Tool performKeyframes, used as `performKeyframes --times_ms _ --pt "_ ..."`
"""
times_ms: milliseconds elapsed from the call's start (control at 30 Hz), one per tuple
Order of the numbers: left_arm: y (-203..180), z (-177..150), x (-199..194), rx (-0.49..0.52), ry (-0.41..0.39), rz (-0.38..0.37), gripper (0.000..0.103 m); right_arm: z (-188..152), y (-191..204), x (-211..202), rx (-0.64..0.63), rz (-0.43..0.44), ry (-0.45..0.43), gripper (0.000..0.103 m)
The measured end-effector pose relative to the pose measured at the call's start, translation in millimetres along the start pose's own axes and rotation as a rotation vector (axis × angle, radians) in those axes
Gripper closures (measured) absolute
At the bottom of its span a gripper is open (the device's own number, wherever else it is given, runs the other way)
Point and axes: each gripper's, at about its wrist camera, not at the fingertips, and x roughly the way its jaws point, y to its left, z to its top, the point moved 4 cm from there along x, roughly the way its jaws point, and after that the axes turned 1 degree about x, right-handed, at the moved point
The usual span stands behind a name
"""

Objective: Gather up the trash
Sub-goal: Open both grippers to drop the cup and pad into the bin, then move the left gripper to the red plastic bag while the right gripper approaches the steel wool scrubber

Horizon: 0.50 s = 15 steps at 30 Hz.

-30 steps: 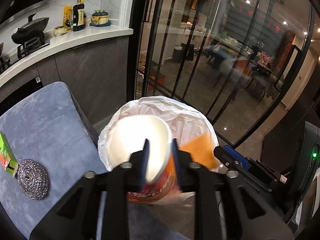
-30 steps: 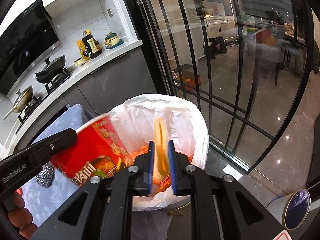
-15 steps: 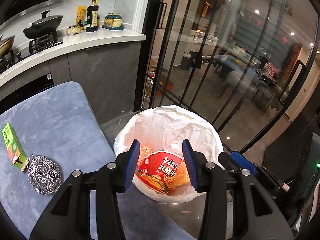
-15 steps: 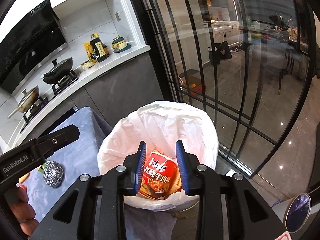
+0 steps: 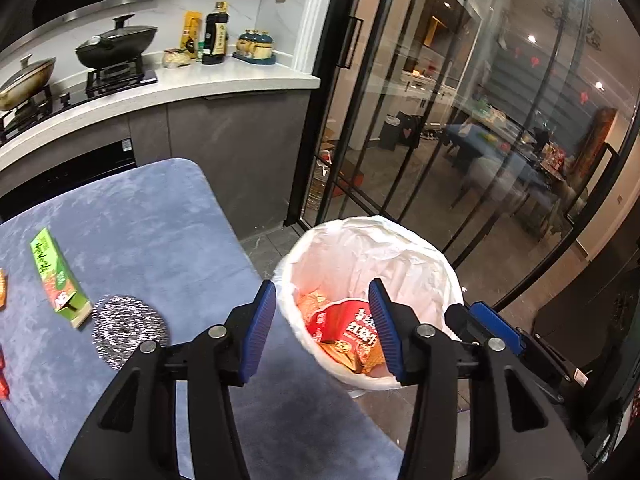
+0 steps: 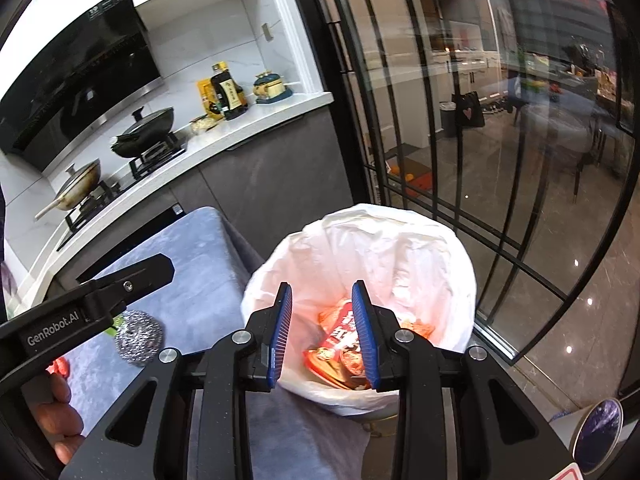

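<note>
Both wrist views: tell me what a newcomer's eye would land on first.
The white-lined trash bin beside the blue-grey table stands out, with a red noodle cup and orange wrappers lying inside. Both grippers, left and right, hang open above it holding nothing, their jaws having just been opening. On the table lie a steel scrubber and a green box.

We see a white kitchen tabletop (image 5: 224,80) along the wall, carrying a gas hob with a black lidded wok (image 5: 116,42) and a second pan (image 5: 26,80) beside it. Near the tabletop's end stand a dark sauce bottle (image 5: 216,36), a yellow packet (image 5: 191,32) and a set of small jars on a tray (image 5: 255,46). We see black-framed glass doors (image 6: 460,120) to the right, with a dim dining room beyond.
</note>
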Motion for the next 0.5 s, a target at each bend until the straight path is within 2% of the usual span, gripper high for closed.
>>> performKeyframes --times_ms 233,367,500 --pt "27.5 -1.6 -20.7 -0.038 -0.031 0.032 0.057 -1.2 27.6 -6.6 -0.038 0.025 -0.006 0.068" --pt "45.0 -4.4 -32.4 -0.058 -0.043 0.059 0.057 -3.7 43.4 -10.1 -0.054 0.041 -0.005 0.061" --pt "67.7 -10.8 -45.4 -0.089 -0.050 0.094 0.057 -8.6 61.6 -12.4 -0.074 0.059 -0.004 0.059"
